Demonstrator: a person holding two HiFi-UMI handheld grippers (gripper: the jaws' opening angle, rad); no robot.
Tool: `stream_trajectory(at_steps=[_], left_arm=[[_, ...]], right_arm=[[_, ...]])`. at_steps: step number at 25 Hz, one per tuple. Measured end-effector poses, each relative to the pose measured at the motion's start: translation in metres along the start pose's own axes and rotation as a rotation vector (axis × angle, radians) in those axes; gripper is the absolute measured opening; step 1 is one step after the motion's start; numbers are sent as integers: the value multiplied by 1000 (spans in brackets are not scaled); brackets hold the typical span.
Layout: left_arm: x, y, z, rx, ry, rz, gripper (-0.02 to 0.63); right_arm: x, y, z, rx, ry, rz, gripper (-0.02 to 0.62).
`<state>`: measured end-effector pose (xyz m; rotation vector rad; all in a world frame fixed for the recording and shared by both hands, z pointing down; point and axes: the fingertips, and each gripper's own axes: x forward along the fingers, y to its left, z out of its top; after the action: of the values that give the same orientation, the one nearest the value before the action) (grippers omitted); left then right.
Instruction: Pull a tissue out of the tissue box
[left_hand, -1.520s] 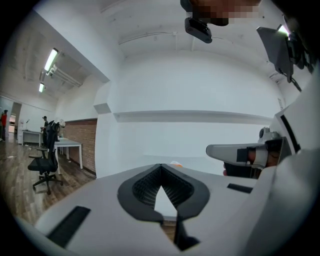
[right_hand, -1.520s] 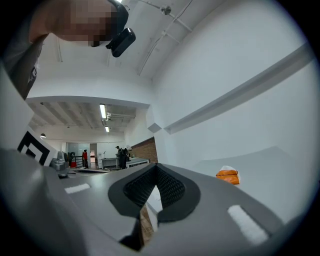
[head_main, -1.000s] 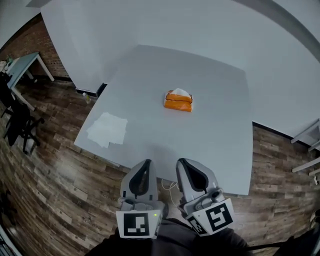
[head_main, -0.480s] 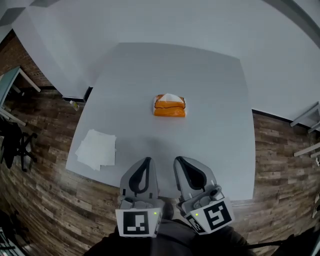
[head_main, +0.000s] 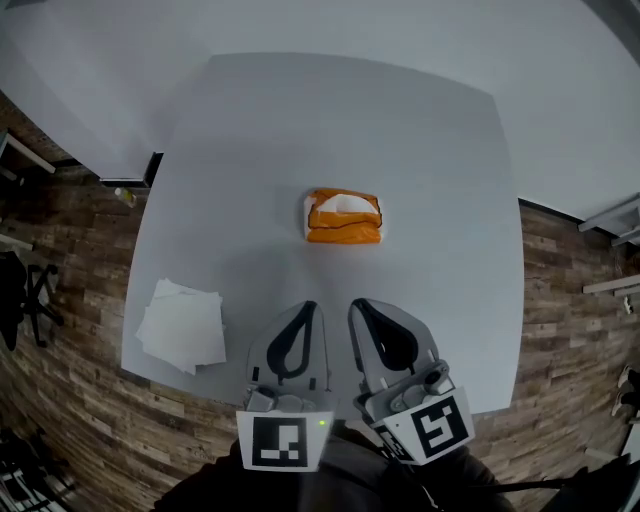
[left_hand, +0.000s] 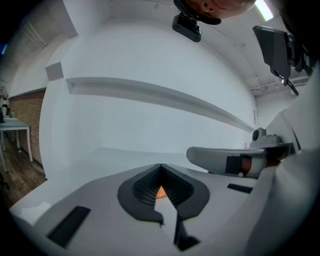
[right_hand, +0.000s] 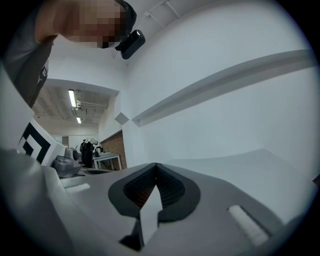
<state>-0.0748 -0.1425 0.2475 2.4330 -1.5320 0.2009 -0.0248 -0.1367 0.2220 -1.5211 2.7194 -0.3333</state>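
Note:
An orange tissue pack (head_main: 343, 222) lies near the middle of the grey table (head_main: 440, 160), with a white tissue (head_main: 346, 204) showing at its top opening. Both grippers hover side by side over the table's near part, short of the pack and pointing at it. My left gripper (head_main: 308, 306) is shut and holds nothing. My right gripper (head_main: 357, 304) is shut and holds nothing as well. In the left gripper view a sliver of the orange pack (left_hand: 161, 192) shows through the gap behind the closed tips (left_hand: 160, 166). The right gripper view shows its closed tips (right_hand: 156, 165) and the table beyond.
A loose stack of white tissues (head_main: 183, 325) lies at the table's near left corner. White walls stand behind the table. Wood floor surrounds it, with an office chair (head_main: 25, 290) at far left and a desk (right_hand: 105, 159) further off.
Both grippers have moved forward and a little down, from past the table's near edge to over the tabletop. The orange pack now sits closer to them. Both stay shut.

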Motion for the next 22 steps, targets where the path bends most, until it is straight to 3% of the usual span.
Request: stream_trajectory(at_steps=[7,14,22], left_arm=[[37,13,-10,-13,54,-77,0],[57,14,-7,-37,63,-83,0],[93,9,-7,-10,81,-43,0]], right_arm=[[39,-17,-1,-17,11,-36,2],[49,-40,13,-48,11,-56,2],[71,-70,7,-19,30,24,3]])
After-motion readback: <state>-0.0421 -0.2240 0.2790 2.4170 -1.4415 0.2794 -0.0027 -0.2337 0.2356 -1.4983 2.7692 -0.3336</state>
